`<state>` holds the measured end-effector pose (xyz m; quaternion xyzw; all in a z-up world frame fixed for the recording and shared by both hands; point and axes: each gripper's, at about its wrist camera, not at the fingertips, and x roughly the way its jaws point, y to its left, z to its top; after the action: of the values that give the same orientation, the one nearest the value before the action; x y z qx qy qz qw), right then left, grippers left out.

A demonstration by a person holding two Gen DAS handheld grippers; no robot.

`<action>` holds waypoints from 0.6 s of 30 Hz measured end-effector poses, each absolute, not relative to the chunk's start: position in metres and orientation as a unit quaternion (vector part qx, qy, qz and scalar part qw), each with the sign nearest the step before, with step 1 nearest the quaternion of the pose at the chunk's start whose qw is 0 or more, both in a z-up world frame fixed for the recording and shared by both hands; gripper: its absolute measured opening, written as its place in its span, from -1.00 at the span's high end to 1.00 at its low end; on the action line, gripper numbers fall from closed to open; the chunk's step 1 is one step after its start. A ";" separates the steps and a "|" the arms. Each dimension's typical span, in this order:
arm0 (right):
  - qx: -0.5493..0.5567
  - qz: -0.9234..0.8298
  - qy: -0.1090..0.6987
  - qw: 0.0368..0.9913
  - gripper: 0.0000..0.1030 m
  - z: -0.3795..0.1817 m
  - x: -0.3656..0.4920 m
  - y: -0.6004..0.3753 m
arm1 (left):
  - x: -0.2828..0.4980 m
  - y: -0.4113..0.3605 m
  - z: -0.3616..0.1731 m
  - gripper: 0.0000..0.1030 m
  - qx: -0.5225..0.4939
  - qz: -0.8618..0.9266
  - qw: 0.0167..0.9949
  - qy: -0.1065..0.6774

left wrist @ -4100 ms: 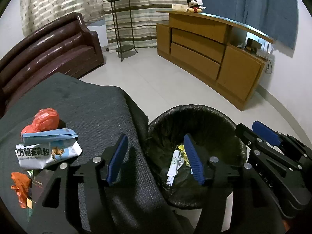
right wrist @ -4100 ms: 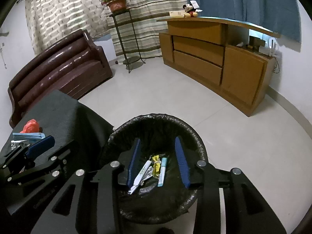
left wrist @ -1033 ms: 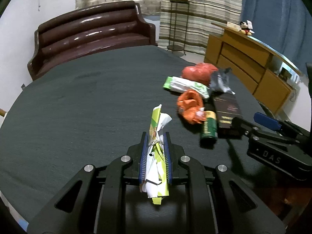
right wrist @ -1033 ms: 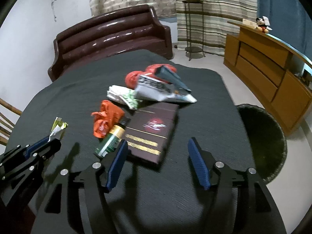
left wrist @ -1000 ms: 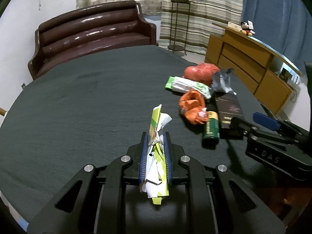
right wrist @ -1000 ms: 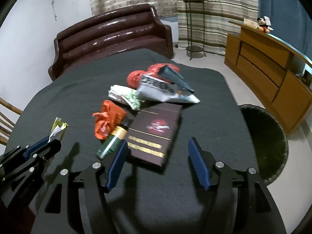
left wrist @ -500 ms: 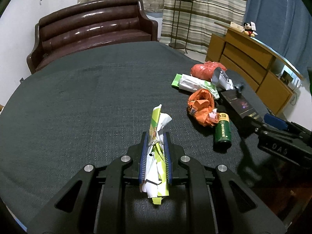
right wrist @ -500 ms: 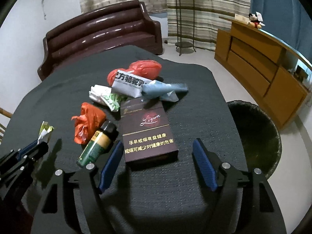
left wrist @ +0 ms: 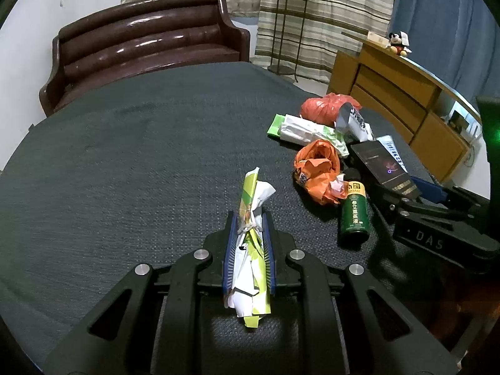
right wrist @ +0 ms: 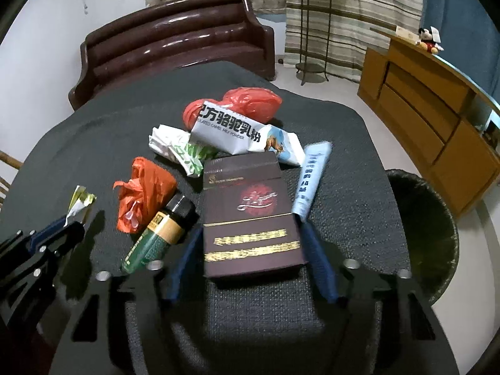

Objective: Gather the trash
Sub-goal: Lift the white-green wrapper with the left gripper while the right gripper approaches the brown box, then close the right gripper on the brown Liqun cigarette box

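Left gripper (left wrist: 248,228): clamped tight on a crumpled green-and-white wrapper (left wrist: 250,250) above the dark table (left wrist: 125,162) | Right gripper (right wrist: 250,243): jaws closing around a maroon box (right wrist: 250,212), blue pads beside its edges, contact unclear | Nearby: green bottle (right wrist: 156,234), orange bag (right wrist: 143,190), white packets | Black-lined bin (right wrist: 425,237) stood right of the table.

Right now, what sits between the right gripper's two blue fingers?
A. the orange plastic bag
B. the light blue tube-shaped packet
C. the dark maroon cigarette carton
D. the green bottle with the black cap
C: in the right wrist view the dark maroon cigarette carton lies on the table between the closing jaws of the right gripper, while the green bottle lies outside its left finger.
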<state>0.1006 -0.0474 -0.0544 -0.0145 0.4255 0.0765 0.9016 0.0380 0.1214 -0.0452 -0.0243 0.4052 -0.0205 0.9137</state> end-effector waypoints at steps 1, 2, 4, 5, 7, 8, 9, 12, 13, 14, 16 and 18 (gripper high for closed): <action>-0.015 0.078 0.425 0.902 -0.11 -0.055 0.099 -0.047 | 0.038 0.121 -0.046 0.69 -0.025 -0.020 0.913 0.406; -0.016 0.079 0.423 0.902 -0.11 -0.054 0.097 -0.047 | 0.039 0.121 -0.046 0.69 -0.025 -0.020 0.913 0.406; -0.014 0.083 0.421 0.903 -0.10 -0.054 0.094 -0.047 | 0.038 0.120 -0.047 0.69 -0.026 -0.020 0.913 0.407; -0.014 0.084 0.420 0.904 -0.10 -0.053 0.092 -0.047 | 0.039 0.120 -0.047 0.69 -0.027 -0.020 0.913 0.407; -0.011 0.088 0.416 0.905 -0.10 -0.052 0.086 -0.048 | 0.039 0.118 -0.049 0.69 -0.028 -0.020 0.913 0.408; -0.010 0.088 0.414 0.906 -0.10 -0.052 0.084 -0.048 | 0.039 0.119 -0.049 0.69 -0.027 -0.021 0.913 0.408; -0.009 0.088 0.412 0.907 -0.09 -0.051 0.082 -0.048 | 0.039 0.117 -0.049 0.69 -0.027 -0.021 0.912 0.408; -0.008 0.086 0.403 0.911 -0.09 -0.048 0.074 -0.051 | 0.038 0.115 -0.049 0.69 -0.028 -0.021 0.913 0.406; -0.008 0.085 0.402 0.912 -0.09 -0.046 0.075 -0.053 | 0.038 0.114 -0.049 0.69 -0.029 -0.021 0.914 0.404; -0.008 0.084 0.400 0.913 -0.09 -0.045 0.075 -0.056 | 0.037 0.114 -0.049 0.69 -0.030 -0.022 0.914 0.404; -0.007 0.080 0.395 0.915 -0.08 -0.043 0.071 -0.059 | 0.036 0.111 -0.048 0.69 -0.030 -0.024 0.915 0.402; -0.008 0.080 0.398 0.914 -0.08 -0.043 0.070 -0.062 | 0.035 0.107 -0.048 0.69 -0.028 -0.028 0.915 0.400</action>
<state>0.0697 -0.0617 -0.0427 -0.0081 0.3975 0.0797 0.9141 0.0350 0.1066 -0.0475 -0.0279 0.4004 -0.0285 0.9155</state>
